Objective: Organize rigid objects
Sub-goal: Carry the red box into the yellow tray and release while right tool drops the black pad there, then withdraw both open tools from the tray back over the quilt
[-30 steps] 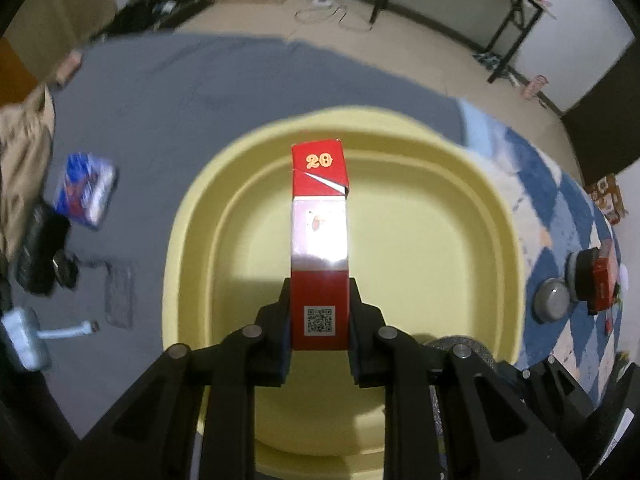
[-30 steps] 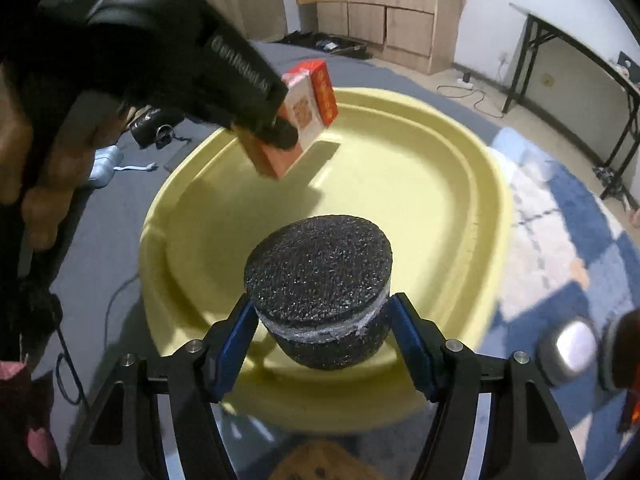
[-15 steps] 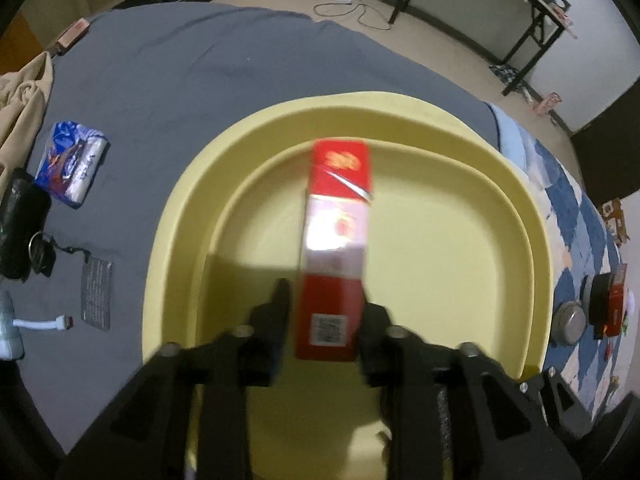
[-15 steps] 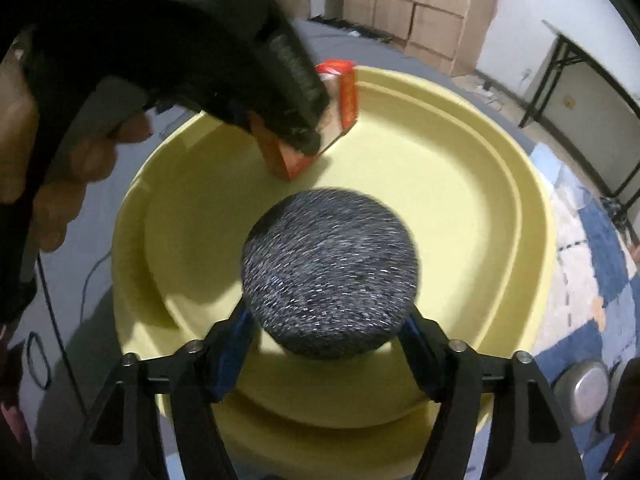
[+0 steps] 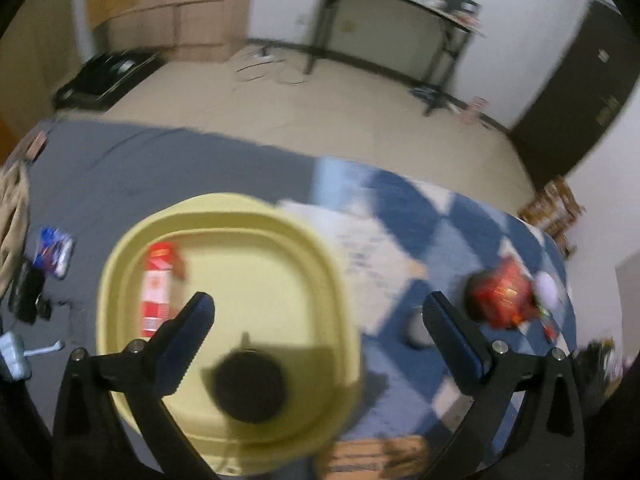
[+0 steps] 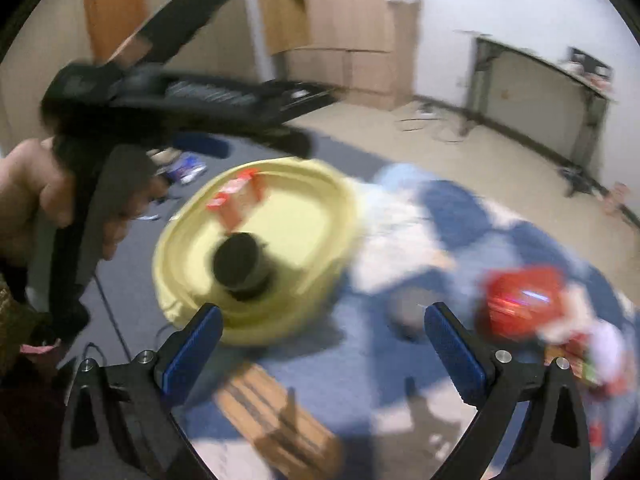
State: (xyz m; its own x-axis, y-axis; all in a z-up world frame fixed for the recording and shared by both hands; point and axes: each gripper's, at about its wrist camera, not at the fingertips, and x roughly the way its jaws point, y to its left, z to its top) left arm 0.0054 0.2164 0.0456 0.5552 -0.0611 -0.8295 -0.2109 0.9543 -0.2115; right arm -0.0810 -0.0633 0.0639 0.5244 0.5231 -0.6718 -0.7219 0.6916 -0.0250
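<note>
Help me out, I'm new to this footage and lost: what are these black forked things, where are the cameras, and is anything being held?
Those forks are hand-held tongs, one per hand, each with a fisheye camera looking along its two fingers. One picture comes from the left tongs, the other from the right tongs. Both are open and hold nothing. On the cloth-covered surface sits a yellow basin with a red box and a black round puck inside. Outside it lie a blurred red pack and a small grey disc.
</note>
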